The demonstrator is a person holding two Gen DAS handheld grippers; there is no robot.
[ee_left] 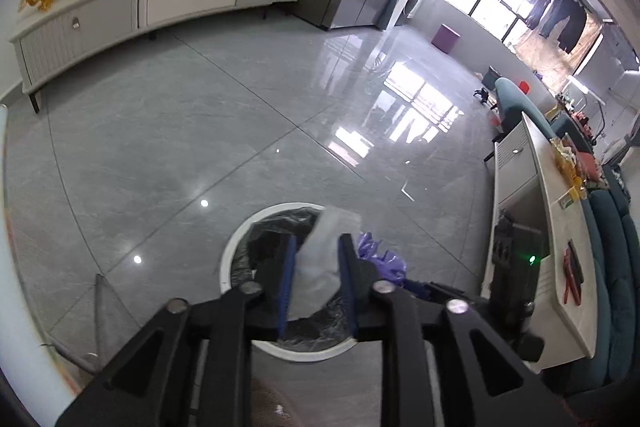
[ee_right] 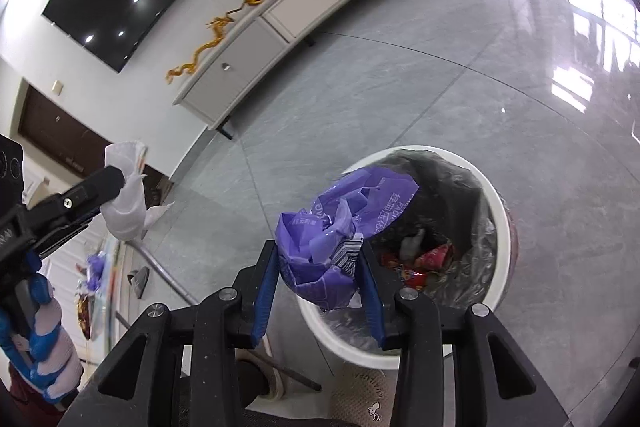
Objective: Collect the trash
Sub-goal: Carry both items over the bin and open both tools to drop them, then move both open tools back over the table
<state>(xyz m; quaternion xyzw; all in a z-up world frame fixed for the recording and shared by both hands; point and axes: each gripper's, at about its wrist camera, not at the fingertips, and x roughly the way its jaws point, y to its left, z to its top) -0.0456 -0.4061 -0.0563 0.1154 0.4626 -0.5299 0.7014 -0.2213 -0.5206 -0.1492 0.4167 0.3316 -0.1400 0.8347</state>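
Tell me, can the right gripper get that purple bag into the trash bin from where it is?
Probably yes. The right gripper holds the purple bag just over the near rim of the open bin, and nothing covers the mouth.

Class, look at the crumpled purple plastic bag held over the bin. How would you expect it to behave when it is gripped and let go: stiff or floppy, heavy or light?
The purple plastic bag looks floppy: it bunches into soft folds between the right tongs. It is probably light, thin film bulging freely. Released over the bin, it may drift or cling rather than drop cleanly.
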